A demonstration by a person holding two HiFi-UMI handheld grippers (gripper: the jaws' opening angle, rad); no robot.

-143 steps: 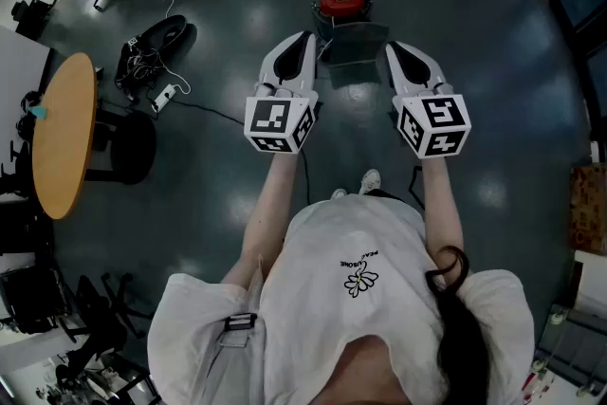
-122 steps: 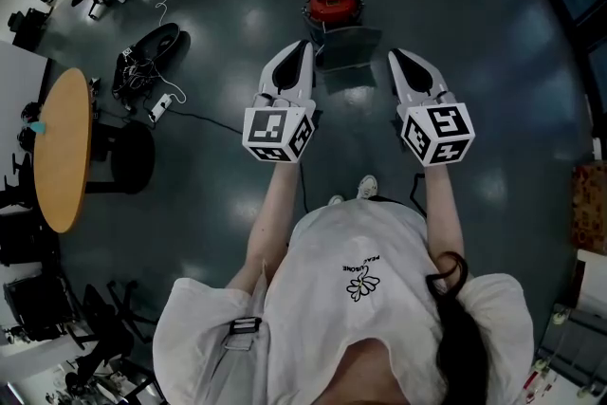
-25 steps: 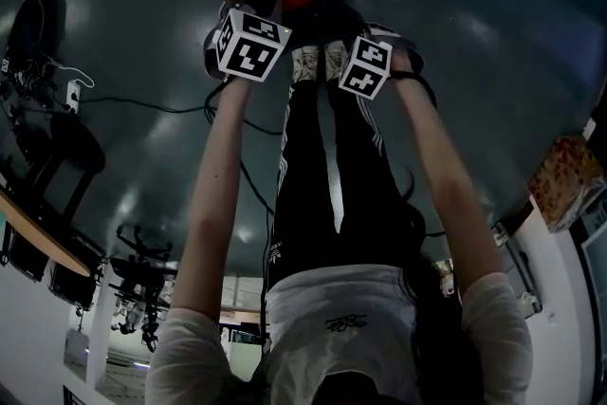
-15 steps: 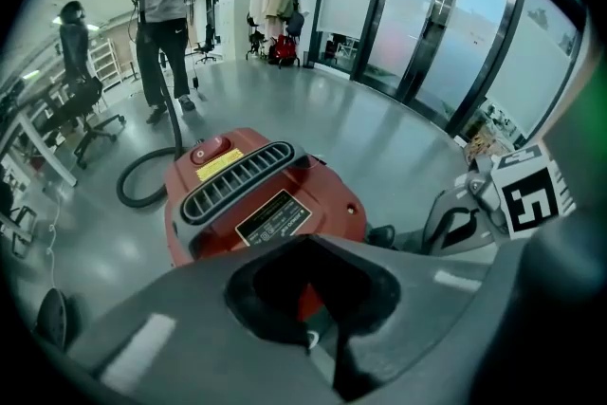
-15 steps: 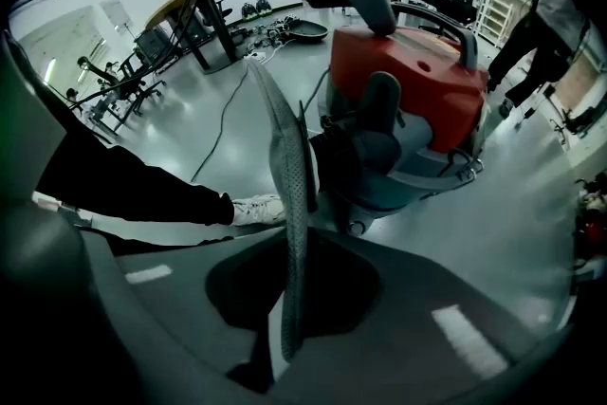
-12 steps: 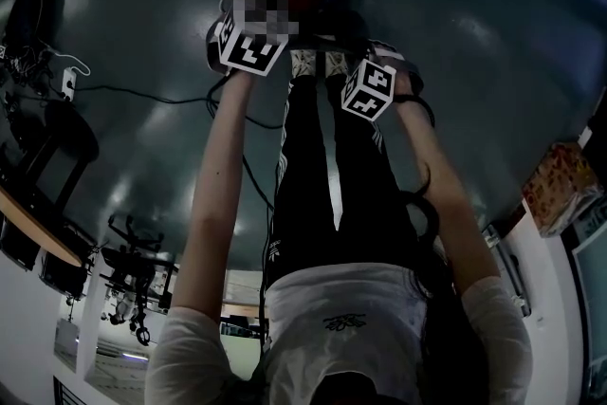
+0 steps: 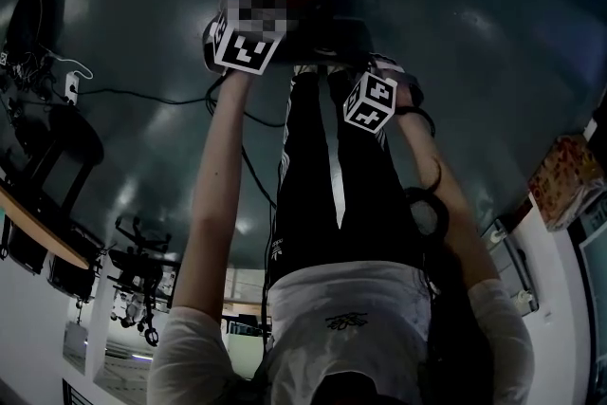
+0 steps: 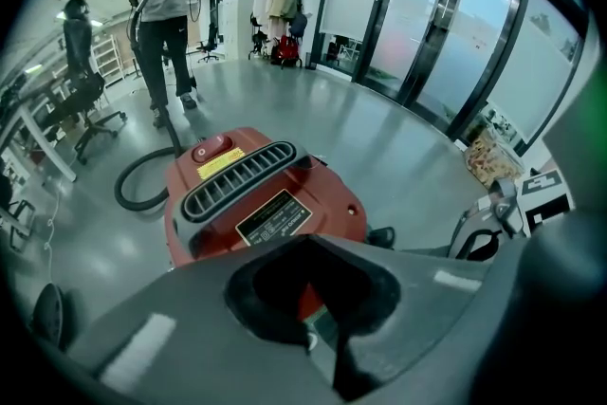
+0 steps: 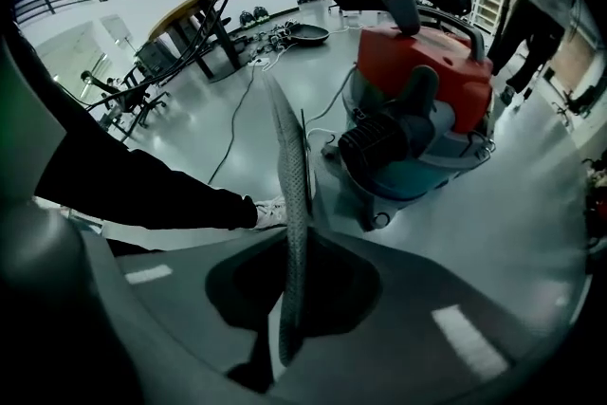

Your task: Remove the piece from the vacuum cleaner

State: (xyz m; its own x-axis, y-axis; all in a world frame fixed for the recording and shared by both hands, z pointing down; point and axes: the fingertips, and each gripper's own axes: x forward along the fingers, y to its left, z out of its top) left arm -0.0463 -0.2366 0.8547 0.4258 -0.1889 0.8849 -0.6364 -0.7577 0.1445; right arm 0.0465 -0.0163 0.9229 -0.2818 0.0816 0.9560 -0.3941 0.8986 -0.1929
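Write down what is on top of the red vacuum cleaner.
On the vacuum cleaner: a red switch, yellow label, slatted vent and dark plate. Fingers of the left gripper cover its near edge.

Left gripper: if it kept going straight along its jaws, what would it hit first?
The left gripper would probably meet the red vacuum cleaner first, on its top near the label. It looks close ahead, though depth is hard to judge in this view.
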